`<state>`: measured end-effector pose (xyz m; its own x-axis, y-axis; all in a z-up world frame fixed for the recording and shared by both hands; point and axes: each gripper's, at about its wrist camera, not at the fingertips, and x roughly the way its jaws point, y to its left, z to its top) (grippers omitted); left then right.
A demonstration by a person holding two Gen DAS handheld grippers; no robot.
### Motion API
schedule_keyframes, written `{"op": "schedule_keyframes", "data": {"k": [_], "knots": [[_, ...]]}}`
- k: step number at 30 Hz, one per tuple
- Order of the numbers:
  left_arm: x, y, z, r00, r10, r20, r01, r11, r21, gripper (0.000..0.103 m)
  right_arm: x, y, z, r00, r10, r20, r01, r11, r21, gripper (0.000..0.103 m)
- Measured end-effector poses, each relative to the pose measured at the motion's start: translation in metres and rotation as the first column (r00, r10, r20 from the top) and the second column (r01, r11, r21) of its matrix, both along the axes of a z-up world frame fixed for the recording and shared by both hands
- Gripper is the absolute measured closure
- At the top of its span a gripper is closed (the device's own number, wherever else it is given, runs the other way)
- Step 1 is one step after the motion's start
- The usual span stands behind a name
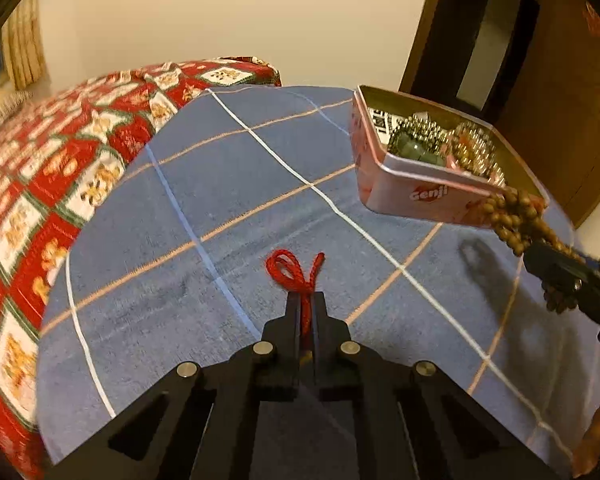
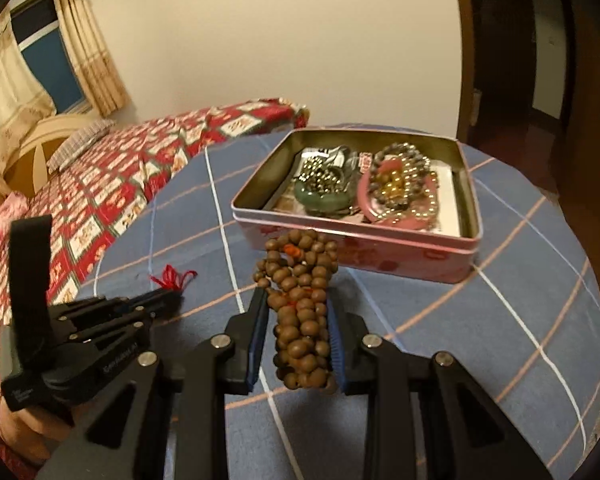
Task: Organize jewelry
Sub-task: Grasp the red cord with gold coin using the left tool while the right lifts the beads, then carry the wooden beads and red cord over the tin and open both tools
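Bedroom, round table under a blue checked cloth, bed with a red patterned quilt behind it. The open pink tin sits on the cloth at the far side, already holding beaded bracelets, a green bangle and a pink one.

Your right gripper is clamped on the bundled brown bead strand; the bundle is off the cloth, just short of the tin's near wall, and in the left wrist view its front end looks level with the rim or touching it (cannot tell which).

Your left gripper is pinched shut on the red cord, loop and tail sticking out past the tips, low over the middle of the table, well apart from the tin.

For the drop, my read:
- Raise the beads above the rim first. Loose loops hang below the jaws and could catch the tin's edge and drag it.
- Carry forward until the whole bundle is over the open interior, aiming for the bare near-left part (the right half is crowded).
- Lower until the hanging loops are inside, then release. Opening too high lets beads spill over the wall.
- Hold the red cord back until the right gripper is clear of the tin.
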<state>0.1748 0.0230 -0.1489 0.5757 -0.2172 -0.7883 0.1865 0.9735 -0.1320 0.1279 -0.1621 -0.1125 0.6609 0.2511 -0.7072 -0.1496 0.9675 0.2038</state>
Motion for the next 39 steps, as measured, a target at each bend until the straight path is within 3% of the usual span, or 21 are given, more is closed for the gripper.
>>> {"op": "schedule_keyframes", "data": {"k": [8, 18, 28, 39], "knots": [[-0.042, -0.006, 0.044, 0.987, 0.000, 0.158, 0.021, 0.991, -0.129, 0.100, -0.025, -0.009, 0.021, 0.995, -0.071, 0.074, 0.071, 0.997, -0.003, 0.072], [-0.088, -0.034, 0.117, 0.936, -0.079, 0.342, 0.160, 0.964, -0.214, 0.100, -0.061, -0.022, 0.059, 0.974, -0.130, 0.185, 0.128, 0.992, 0.023, 0.072], [-0.102, -0.043, 0.141, 0.907, -0.114, 0.406, 0.229, 0.942, -0.245, 0.100, -0.071, -0.022, 0.078, 0.953, -0.167, 0.255, 0.176, 0.984, -0.012, 0.072], [-0.086, -0.043, 0.147, 0.902, -0.092, 0.422, 0.224, 0.935, -0.276, 0.100, -0.058, -0.020, 0.084, 0.946, -0.170, 0.274, 0.188, 0.982, -0.038, 0.072]]}}
